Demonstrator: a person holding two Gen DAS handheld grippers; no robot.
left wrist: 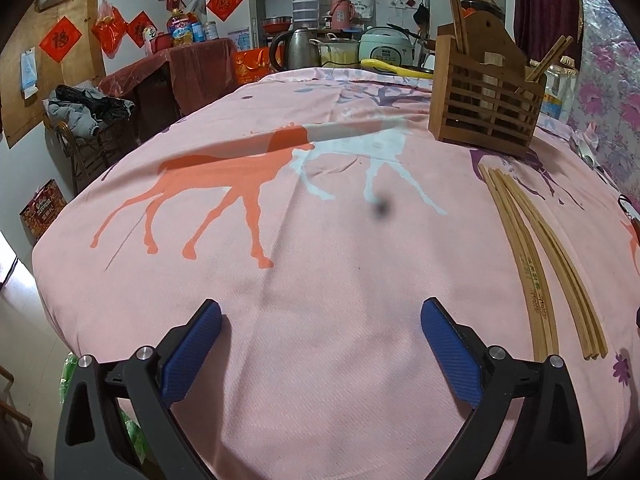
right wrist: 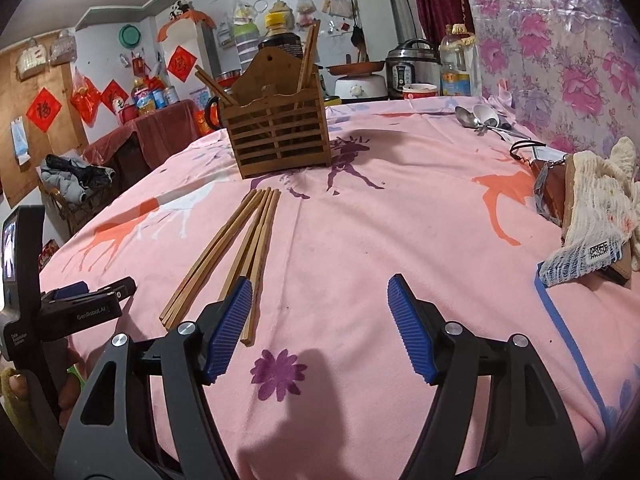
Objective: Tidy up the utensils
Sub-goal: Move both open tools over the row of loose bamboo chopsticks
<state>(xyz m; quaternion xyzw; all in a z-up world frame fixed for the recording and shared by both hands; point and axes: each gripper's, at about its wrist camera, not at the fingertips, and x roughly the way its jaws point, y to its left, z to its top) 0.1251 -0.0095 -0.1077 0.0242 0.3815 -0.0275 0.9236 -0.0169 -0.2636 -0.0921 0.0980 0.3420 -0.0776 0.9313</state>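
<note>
We judge the job barely begun: a few chopsticks already stand in the wooden holder (right wrist: 276,128), while a bundle of loose chopsticks (right wrist: 236,248) lies on the pink-clothed table (right wrist: 360,220) just in front of it, and spoons (right wrist: 478,118) wait near the far right edge. Our left tool (left wrist: 320,344) gapes wide over bare cloth, holding nothing; our right tool (right wrist: 320,320) is open too, empty, its left pad at the chopsticks' near ends. Room ahead is free; clutter (right wrist: 592,216) crowds the right edge.
</note>
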